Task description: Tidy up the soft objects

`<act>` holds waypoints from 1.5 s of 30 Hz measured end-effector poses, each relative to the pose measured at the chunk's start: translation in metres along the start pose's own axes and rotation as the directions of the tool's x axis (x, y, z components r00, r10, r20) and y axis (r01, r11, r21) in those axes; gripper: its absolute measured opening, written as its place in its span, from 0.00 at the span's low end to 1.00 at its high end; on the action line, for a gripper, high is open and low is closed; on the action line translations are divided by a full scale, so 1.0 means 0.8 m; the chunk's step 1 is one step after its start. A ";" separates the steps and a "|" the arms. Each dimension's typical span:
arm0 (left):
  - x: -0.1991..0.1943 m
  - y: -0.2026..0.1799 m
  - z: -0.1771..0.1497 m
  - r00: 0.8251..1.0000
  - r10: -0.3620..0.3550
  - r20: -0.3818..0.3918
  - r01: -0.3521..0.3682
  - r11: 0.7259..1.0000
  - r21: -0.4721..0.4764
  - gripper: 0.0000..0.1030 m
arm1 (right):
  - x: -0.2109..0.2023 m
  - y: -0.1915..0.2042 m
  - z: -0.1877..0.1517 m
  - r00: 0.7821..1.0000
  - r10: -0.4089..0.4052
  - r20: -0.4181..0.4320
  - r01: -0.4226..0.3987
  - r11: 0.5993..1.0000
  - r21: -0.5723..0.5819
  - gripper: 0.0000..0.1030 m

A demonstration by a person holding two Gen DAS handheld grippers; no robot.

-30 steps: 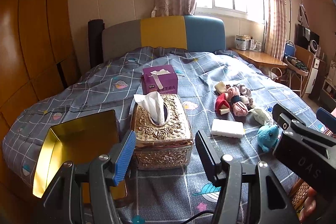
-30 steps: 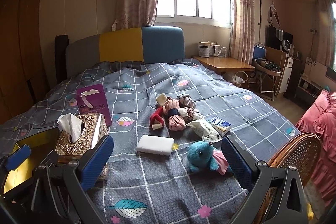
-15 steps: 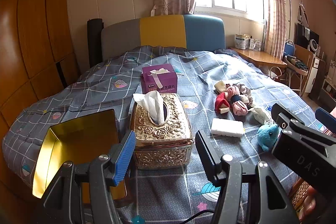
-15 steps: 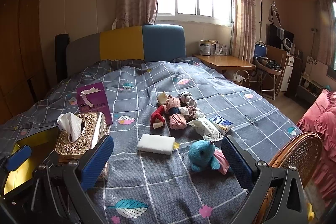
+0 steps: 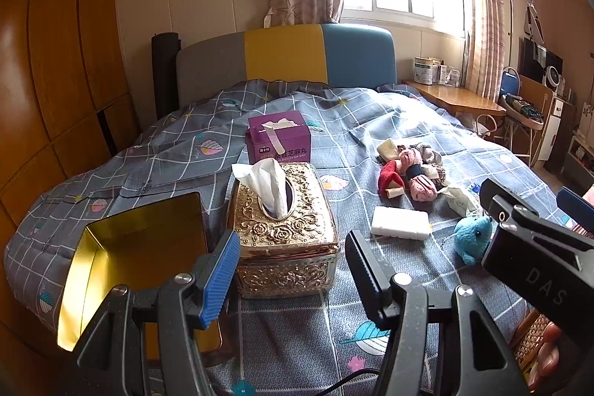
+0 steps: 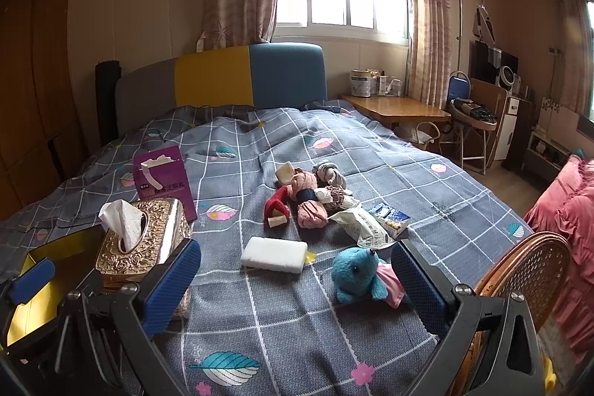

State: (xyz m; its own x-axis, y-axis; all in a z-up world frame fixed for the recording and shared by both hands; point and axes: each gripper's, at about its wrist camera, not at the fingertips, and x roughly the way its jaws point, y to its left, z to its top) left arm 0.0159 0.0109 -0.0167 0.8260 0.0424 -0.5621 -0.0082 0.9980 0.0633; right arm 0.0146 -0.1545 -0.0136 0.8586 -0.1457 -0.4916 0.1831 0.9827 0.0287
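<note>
We hold both grippers w/ jaws wide apart, gripping nothing: left gripper point(image 5: 289, 262) above the tissue box point(image 5: 284, 229), right gripper point(image 6: 297, 281) near the blue plush toy point(image 6: 356, 273) & white sponge point(image 6: 274, 254).

**Cloth, foil-bright metal and ribbed pads**

The bed point(image 6: 445, 195) wears matt printed cloth. The tissue box point(image 5: 286, 232) is embossed, glossy gold; the tin point(image 5: 111, 262) beside it mirror-smooth inside. The blue toy point(image 6: 352, 273) is fuzzy plush, the sponge point(image 6: 274, 254) matt white.
</note>
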 end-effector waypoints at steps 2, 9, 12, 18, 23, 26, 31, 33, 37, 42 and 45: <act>0.001 -0.001 0.000 1.000 0.000 -0.003 0.000 1.000 0.002 0.58 | 0.001 0.000 0.000 1.000 -0.001 -0.002 0.001 1.000 0.002 1.00; 0.003 -0.003 -0.002 1.000 -0.006 -0.012 0.006 1.000 0.013 0.58 | 0.003 -0.004 0.000 1.000 -0.003 -0.010 0.003 1.000 0.009 1.00; 0.006 -0.005 -0.001 1.000 -0.012 -0.021 0.013 1.000 0.020 0.58 | 0.005 -0.007 0.000 1.000 -0.003 -0.013 0.003 1.000 0.015 1.00; 0.019 -0.015 0.001 0.986 -0.153 -0.068 0.156 0.987 0.041 0.61 | 0.021 -0.035 0.005 0.999 -0.007 -0.043 0.010 0.998 0.060 1.00; 0.048 -0.052 0.013 0.915 -0.356 -0.192 0.375 0.924 0.073 0.64 | 0.048 -0.111 0.014 0.993 -0.016 -0.113 0.039 0.977 0.210 1.00; 0.074 -0.083 0.016 0.869 -0.419 -0.264 0.453 0.888 0.081 0.64 | 0.056 -0.160 0.016 0.988 -0.068 -0.137 0.104 0.955 0.278 1.00; 0.113 -0.133 0.019 0.815 -0.471 -0.339 0.527 0.844 0.096 0.64 | 0.056 -0.222 0.021 0.981 -0.138 -0.138 0.178 0.925 0.337 1.00; 0.130 -0.153 0.018 0.778 -0.496 -0.385 0.565 0.820 0.086 0.64 | 0.059 -0.238 0.021 0.979 -0.143 -0.143 0.186 0.918 0.351 1.00; 0.171 -0.193 0.006 0.712 -0.532 -0.459 0.605 0.796 0.016 0.64 | 0.069 -0.258 0.016 0.976 -0.139 -0.169 0.192 0.914 0.356 1.00; 0.199 -0.239 0.003 0.674 -0.566 -0.475 0.640 0.768 -0.008 0.68 | 0.083 -0.263 0.007 0.971 -0.110 -0.214 0.180 0.923 0.341 1.00; 0.207 -0.265 0.006 0.687 -0.563 -0.461 0.645 0.763 0.030 0.81 | 0.093 -0.262 0.002 0.968 -0.099 -0.232 0.173 0.929 0.328 1.00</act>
State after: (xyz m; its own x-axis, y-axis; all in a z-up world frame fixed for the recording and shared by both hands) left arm 0.1574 -0.1939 -0.1191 0.3120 -0.5104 -0.8013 0.5437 0.7876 -0.2900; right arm 0.0407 -0.3716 -0.0545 0.7017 -0.2114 -0.6804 0.4760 0.8496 0.2270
